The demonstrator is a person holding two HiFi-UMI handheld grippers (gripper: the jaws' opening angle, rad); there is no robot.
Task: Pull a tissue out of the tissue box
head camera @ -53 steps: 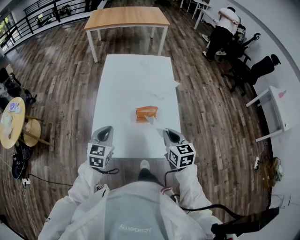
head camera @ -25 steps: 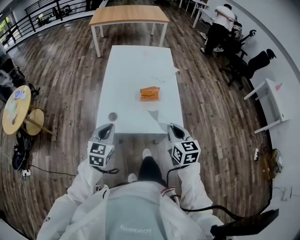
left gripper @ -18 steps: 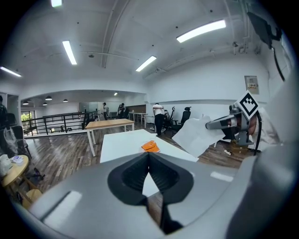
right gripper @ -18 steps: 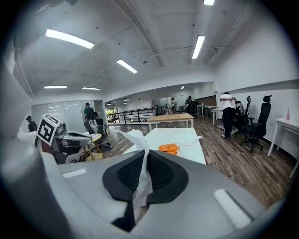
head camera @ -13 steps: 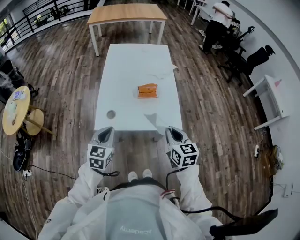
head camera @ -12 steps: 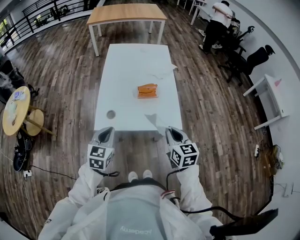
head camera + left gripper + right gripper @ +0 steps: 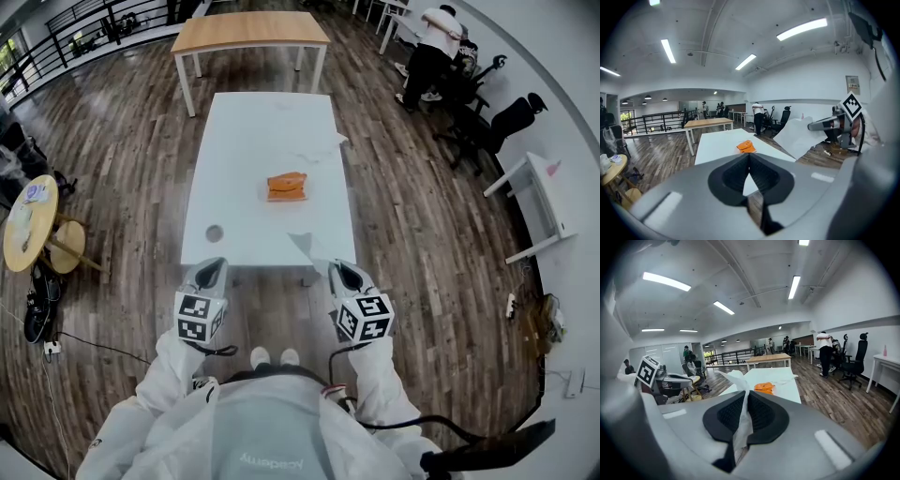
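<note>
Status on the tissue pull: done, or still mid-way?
Done: the white paper tissue is fully out and hangs well clear of the flat orange tissue pack, which lies alone on the long white table. In hand: the right gripper is shut on the tissue; the left gripper is shut with nothing in it. Left: nothing of the pull itself; the tissue is not yet set down.

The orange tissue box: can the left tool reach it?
Probably not. The tissue box sits in the middle of the table, and the left tool hangs back at its near edge. Nothing blocks it.
</note>
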